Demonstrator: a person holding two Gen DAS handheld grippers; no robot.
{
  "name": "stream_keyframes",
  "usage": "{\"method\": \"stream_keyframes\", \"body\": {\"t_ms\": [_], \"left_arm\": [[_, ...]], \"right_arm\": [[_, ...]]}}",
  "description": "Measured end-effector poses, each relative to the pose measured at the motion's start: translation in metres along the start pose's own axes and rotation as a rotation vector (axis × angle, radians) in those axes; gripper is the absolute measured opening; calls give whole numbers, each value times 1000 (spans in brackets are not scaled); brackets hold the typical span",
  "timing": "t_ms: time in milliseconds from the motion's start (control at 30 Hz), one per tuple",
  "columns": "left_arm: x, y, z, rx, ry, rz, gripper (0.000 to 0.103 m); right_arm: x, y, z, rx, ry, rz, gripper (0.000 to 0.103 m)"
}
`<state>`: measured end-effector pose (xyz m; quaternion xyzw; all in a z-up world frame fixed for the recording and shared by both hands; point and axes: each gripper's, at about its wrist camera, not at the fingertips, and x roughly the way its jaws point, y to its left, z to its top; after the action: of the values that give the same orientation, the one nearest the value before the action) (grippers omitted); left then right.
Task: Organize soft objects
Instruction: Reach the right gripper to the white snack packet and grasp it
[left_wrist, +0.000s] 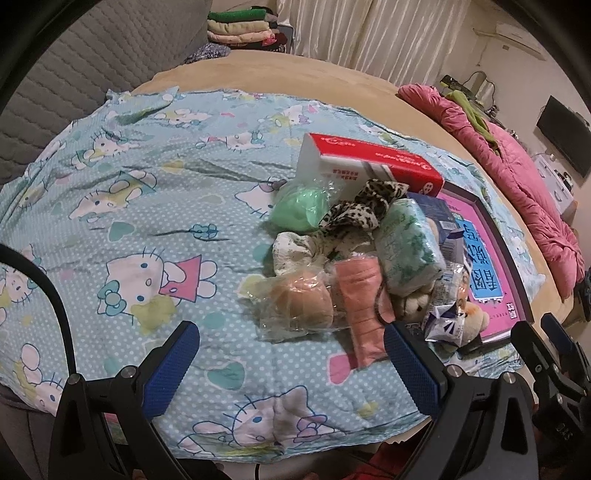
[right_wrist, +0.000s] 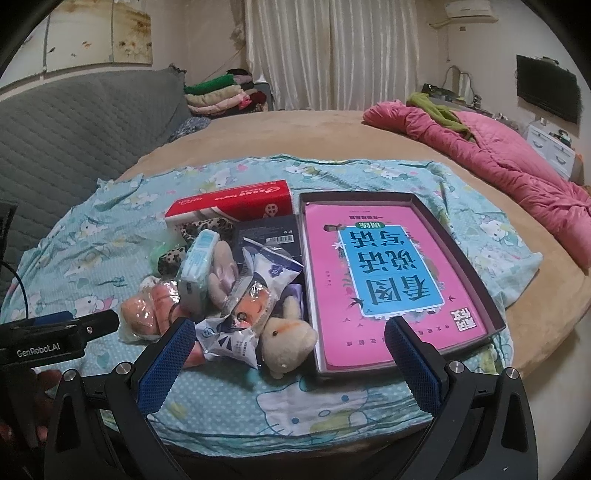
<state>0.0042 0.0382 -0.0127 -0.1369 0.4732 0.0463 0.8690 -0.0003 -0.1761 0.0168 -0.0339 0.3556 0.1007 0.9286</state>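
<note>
A heap of soft things lies on a blue cartoon-cat cloth (left_wrist: 155, 206): a green ball in a bag (left_wrist: 297, 206), a leopard-print scrunchie (left_wrist: 356, 212), a tissue pack (left_wrist: 410, 247), a bagged beige bun (left_wrist: 301, 301), a pink mask (left_wrist: 364, 306) and a cream plush toy (right_wrist: 286, 336). A red and white box (left_wrist: 365, 164) stands behind the heap. Right of it sits a dark shallow box (right_wrist: 495, 295) with a pink book (right_wrist: 388, 280) inside. My left gripper (left_wrist: 291, 365) is open just before the heap, empty. My right gripper (right_wrist: 291, 365) is open, empty, in front of the plush toy and the box.
The cloth covers part of a tan bed (right_wrist: 295, 133). A pink quilt (right_wrist: 509, 170) lies bunched at the right. A grey quilted sofa back (right_wrist: 74, 129) and a stack of folded clothes (right_wrist: 221, 94) are at the far left. The left gripper's body (right_wrist: 59, 332) shows at the left edge.
</note>
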Motion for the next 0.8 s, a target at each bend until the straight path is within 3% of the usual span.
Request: {"method": "stream_keyframes", "body": {"t_ms": [433, 800], "left_arm": [[28, 16, 3, -34, 43, -15, 100], [39, 27, 6, -62, 48, -68, 95]], "right_arm": [[31, 14, 7, -31, 29, 19, 103], [67, 28, 11, -123, 80, -21, 98]]}}
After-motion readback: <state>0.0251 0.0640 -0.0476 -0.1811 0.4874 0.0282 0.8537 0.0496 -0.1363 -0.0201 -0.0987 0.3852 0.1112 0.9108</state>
